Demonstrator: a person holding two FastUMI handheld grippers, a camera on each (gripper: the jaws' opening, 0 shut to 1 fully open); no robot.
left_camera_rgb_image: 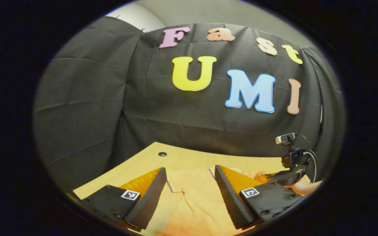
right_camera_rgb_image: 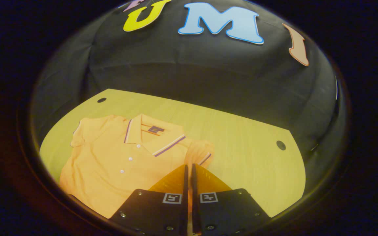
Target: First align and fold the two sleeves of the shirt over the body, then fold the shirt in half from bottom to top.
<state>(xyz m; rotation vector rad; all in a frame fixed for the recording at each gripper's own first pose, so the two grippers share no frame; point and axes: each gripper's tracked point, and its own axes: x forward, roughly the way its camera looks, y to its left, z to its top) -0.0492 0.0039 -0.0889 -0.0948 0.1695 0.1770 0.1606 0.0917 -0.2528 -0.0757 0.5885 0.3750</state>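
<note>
An orange polo shirt (right_camera_rgb_image: 110,164) lies face up on the wooden table (right_camera_rgb_image: 248,150), its striped collar (right_camera_rgb_image: 156,137) toward the wall. In the right gripper view, my right gripper (right_camera_rgb_image: 189,165) is shut at the shirt's near sleeve (right_camera_rgb_image: 200,150), which bunches up at the fingertips. The far sleeve (right_camera_rgb_image: 77,134) lies at the shirt's left shoulder. In the left gripper view, my left gripper (left_camera_rgb_image: 190,168) hangs open just above the shirt (left_camera_rgb_image: 192,200), with cloth showing between its fingers. The right gripper (left_camera_rgb_image: 284,177) and the hand (left_camera_rgb_image: 304,186) holding it show at the right, over raised orange cloth.
The tabletop has a round cable hole at its far left corner (right_camera_rgb_image: 101,100) and another near the right edge (right_camera_rgb_image: 281,145). Bare wood lies to the right of the shirt. The black cloth wall stands close behind the table's far edge.
</note>
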